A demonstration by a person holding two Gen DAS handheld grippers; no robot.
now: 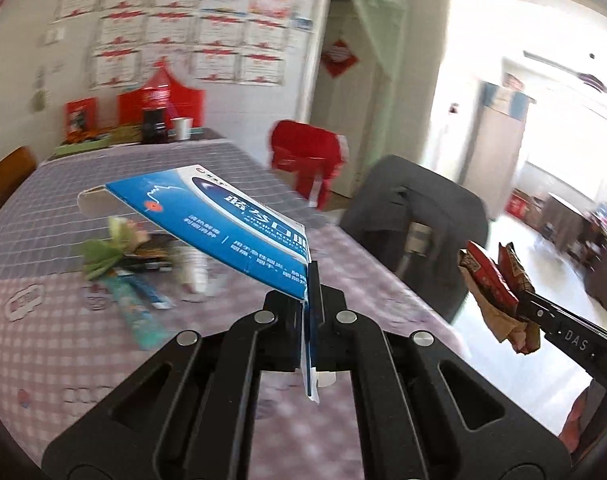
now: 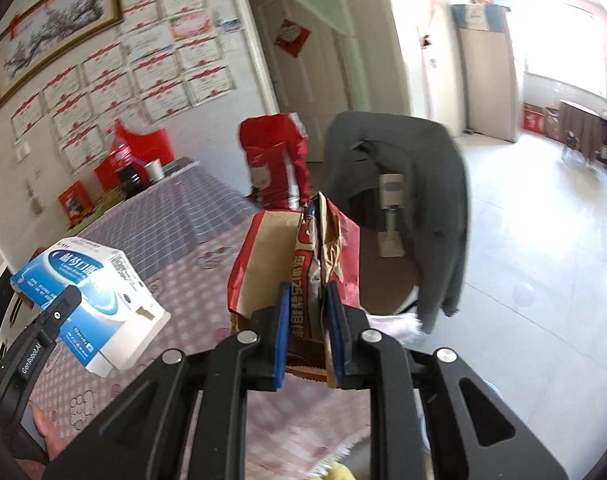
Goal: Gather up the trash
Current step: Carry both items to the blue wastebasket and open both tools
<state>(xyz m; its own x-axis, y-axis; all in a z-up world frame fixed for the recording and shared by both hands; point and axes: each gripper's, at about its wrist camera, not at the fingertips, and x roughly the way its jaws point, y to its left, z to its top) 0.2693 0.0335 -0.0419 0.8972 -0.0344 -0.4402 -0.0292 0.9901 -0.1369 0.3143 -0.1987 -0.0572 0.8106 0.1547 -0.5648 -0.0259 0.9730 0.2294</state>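
My left gripper [image 1: 310,280] is shut on a flap of a blue and white medicine box [image 1: 207,216], which hangs tilted above the checked tablecloth [image 1: 43,360]. The same box [image 2: 91,292] shows at the left of the right wrist view, with the left gripper's finger [image 2: 59,312] on it. My right gripper [image 2: 308,304] is shut on a crumpled red and brown paper bag [image 2: 299,256], held upright over the table's edge. That bag [image 1: 495,292] also appears at the right of the left wrist view. More litter lies on the table: green and pink wrappers [image 1: 111,248] and a teal packet [image 1: 135,308].
A chair draped with a dark grey coat [image 2: 399,184] stands beside the table, and a red-covered chair [image 2: 277,160] beyond it. Red boxes, a white cup [image 1: 181,128] and a dark container sit at the table's far end. Tiled floor [image 2: 543,280] opens to the right.
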